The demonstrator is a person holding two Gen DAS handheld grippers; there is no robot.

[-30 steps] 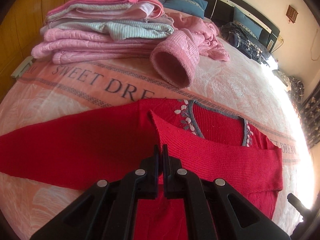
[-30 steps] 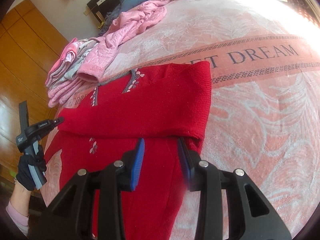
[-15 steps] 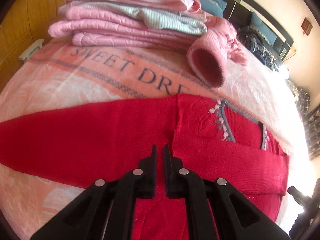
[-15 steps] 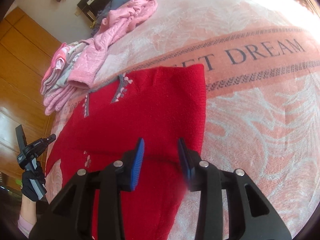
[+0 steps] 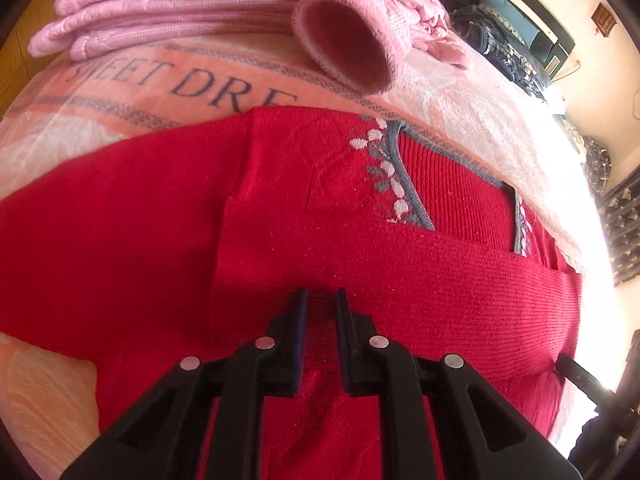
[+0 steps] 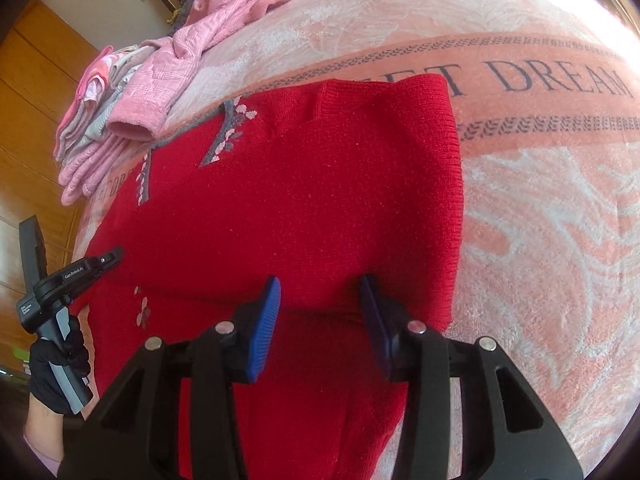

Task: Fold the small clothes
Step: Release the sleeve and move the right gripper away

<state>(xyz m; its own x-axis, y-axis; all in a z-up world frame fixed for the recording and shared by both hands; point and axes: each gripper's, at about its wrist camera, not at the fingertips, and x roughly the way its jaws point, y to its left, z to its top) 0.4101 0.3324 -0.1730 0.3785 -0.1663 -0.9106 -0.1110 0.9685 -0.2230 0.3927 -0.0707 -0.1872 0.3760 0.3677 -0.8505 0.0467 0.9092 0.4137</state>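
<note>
Across the bed [image 6: 540, 240], near its front edge, our red sweater [image 6: 320, 200] lies flat with one sleeve folded over the chest below the neckline. Beyond it, toward the far left corner, sits the pile of folded pink clothes [image 5: 160, 12]. A second ago our left tool [image 5: 320, 300] was shut on that sleeve's cuff; now its jaws stand slightly apart and the cuff lies released, so we judge this fold done. Our right tool [image 6: 320, 300] hovers wide apart, holding nothing, over the sweater's right side.
</note>
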